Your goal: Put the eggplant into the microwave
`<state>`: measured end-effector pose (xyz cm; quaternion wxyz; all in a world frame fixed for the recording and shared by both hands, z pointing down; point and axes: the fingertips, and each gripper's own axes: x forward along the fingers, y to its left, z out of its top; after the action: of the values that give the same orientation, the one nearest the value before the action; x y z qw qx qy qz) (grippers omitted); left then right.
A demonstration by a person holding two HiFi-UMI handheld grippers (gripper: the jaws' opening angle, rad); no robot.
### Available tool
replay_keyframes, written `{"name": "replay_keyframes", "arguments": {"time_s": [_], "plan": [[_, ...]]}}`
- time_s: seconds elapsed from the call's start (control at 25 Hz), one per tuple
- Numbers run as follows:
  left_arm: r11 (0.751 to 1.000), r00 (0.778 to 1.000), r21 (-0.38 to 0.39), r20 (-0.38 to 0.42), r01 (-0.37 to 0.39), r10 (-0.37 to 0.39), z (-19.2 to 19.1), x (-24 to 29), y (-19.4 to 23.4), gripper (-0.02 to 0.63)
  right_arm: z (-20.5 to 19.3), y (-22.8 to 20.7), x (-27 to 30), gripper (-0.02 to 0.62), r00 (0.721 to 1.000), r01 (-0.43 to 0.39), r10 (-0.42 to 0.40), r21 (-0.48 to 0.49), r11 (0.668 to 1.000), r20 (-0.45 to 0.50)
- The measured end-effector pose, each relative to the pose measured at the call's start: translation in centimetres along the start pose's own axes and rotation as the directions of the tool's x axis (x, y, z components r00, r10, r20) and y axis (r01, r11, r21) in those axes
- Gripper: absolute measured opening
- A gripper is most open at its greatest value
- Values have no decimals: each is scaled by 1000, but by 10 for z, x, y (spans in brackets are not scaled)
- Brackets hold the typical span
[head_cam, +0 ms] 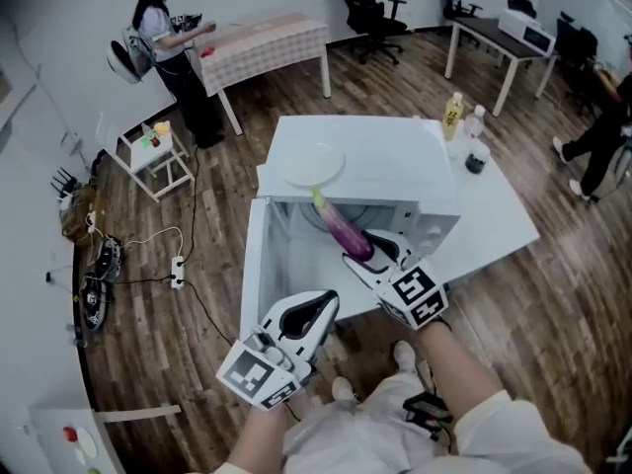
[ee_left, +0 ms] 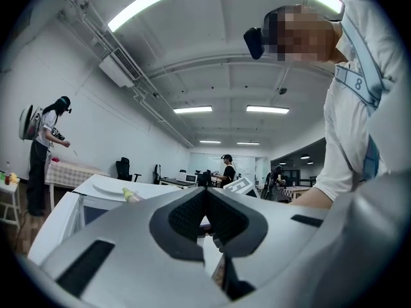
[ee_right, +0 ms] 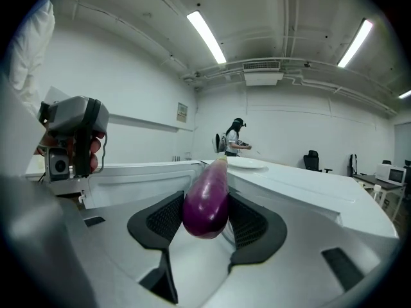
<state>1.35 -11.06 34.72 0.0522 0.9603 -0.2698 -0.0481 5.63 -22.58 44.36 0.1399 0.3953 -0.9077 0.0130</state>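
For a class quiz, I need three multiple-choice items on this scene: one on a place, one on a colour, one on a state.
1. Where is the white plate? A on the floor; B on top of the microwave; C inside the microwave.
2. What colour is the eggplant? A green; B purple; C white.
3. How is the microwave door? A open; B shut; C removed.
Key: 1 B, it rests on the microwave's top; 2 B, its purple body shows in the right claw; 3 A, it stands swung out at the left.
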Motion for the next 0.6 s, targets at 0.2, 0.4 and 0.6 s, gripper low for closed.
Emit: {"name": "replay_keyframes", "arguments": {"time_s": [0.2, 0.4, 0.6], "plan": [[1000, 1000, -16, -11, 6, -6, -11, -2, -4, 3, -23, 15, 2, 236, 999, -47, 47, -5, 999, -7], [999, 1000, -36, -23, 3, -4, -28, -2, -2, 3, -45, 18, 9, 236, 997, -72, 72, -2, 997, -27], [999, 1000, -42, -22, -21, 21, -43, 1, 7, 3, -64, 17, 17, 236, 995, -87, 87, 9, 996, -51]]}}
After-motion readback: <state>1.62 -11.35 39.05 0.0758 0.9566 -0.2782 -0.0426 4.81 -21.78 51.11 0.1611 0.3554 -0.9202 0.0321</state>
